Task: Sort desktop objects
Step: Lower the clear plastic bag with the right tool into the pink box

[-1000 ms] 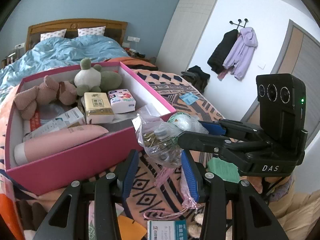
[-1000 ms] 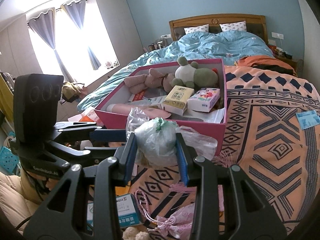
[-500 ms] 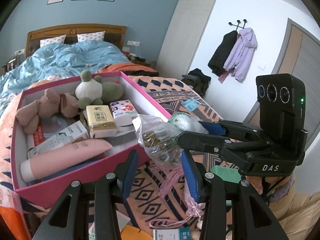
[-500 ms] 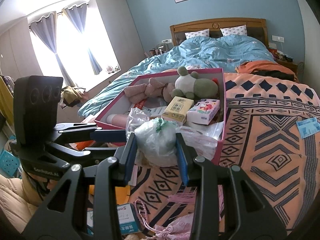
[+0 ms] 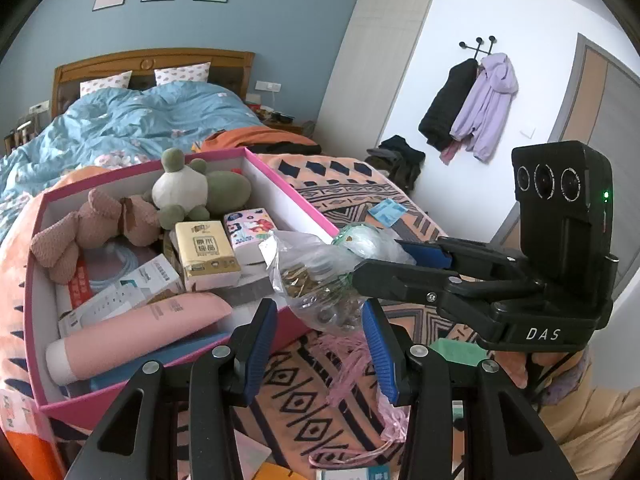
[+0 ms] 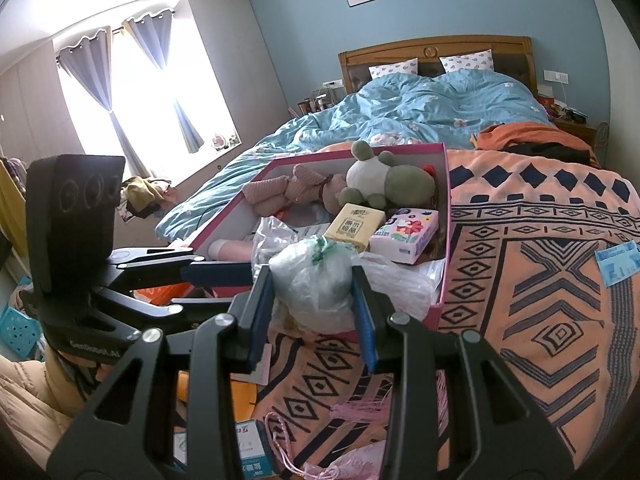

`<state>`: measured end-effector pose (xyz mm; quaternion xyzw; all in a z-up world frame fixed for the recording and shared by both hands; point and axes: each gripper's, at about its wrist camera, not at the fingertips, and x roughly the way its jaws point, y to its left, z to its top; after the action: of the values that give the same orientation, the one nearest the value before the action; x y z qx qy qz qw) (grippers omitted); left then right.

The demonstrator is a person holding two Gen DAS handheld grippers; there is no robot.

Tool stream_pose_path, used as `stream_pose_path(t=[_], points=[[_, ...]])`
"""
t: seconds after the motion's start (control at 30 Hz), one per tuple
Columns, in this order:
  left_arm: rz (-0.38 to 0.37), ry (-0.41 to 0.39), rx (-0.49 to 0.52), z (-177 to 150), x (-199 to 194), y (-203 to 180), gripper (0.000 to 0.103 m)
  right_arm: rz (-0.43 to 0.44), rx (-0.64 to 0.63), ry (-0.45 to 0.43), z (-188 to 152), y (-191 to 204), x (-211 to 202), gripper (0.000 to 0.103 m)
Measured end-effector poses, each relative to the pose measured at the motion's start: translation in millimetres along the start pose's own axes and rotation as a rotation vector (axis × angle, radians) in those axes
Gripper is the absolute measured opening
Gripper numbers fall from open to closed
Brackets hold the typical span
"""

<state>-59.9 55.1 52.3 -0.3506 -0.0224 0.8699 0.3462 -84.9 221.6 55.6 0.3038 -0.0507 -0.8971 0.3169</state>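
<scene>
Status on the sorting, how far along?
Done: plush toys, tissue packs and a pink tube sit in the pink box. In hand: both grippers clamp a clear bag at its rim. Left: pink pouch and small packets on the blanket.

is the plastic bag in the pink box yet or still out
Out. The plastic bag is held up between the right gripper pads, at the near edge of the pink box, not resting among the things inside.
</scene>
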Motion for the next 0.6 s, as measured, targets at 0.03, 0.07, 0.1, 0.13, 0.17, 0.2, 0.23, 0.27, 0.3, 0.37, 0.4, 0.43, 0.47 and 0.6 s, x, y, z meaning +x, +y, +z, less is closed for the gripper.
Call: stream_pose_path(t=[0.03,0.07,0.1,0.13,0.17,0.2,0.23,0.27,0.3,0.37,0.4,0.43,0.47,0.6], points=[[0.001,0.001,0.0,0.9,0.7,0.5,0.044,0.0,0.0,0.0,1.0,-0.3,0.4,0.04],[0.002,0.001,0.001,1.9,1.0,0.6,0.044,0.001,-0.001,-0.001,1.9,-0.4,0.9,0.04],[0.002,0.001,0.004,2.9,1.5,0.7,0.044,0.008,-0.003,-0.001,3.2,-0.2,1.4,0.04],[0.003,0.002,0.006,3.9,2.2,1.6,0.044,0.017,-0.003,0.0,3.8,-0.2,1.6,0.04],[0.006,0.003,0.009,4.8,3.0,1.3,0.044,0.025,-0.006,0.0,4.5,0.8,2.2,0.04],[0.009,0.004,0.013,5.7,3.9,1.1,0.044,0.027,-0.013,0.0,5.1,2.2,2.8,0.04],[0.011,0.006,0.015,6.4,4.6,1.5,0.044,0.026,-0.019,0.0,5.8,3.6,4.0,0.04],[0.015,0.007,0.016,7.2,5.1,1.9,0.044,0.024,-0.02,0.0,6.4,3.9,5.1,0.04],[0.016,0.007,0.018,7.8,5.5,2.4,0.044,0.024,-0.019,0.001,6.9,3.4,6.4,0.04],[0.019,0.009,0.02,8.9,6.1,3.8,0.044,0.026,-0.012,0.001,8.0,1.1,7.9,0.04],[0.023,0.011,0.024,9.9,6.8,4.4,0.044,0.026,-0.01,0.001,8.4,-0.1,8.6,0.04],[0.025,0.012,0.026,10.5,7.3,4.2,0.044,0.026,-0.008,0.001,8.8,-1.1,9.3,0.04],[0.028,0.013,0.029,11.3,7.8,4.4,0.043,0.027,-0.004,0.001,9.2,-2.2,9.8,0.04],[0.04,0.017,0.036,14.5,10.3,5.1,0.034,0.027,0.009,0.001,11.3,-6.3,12.4,0.04]])
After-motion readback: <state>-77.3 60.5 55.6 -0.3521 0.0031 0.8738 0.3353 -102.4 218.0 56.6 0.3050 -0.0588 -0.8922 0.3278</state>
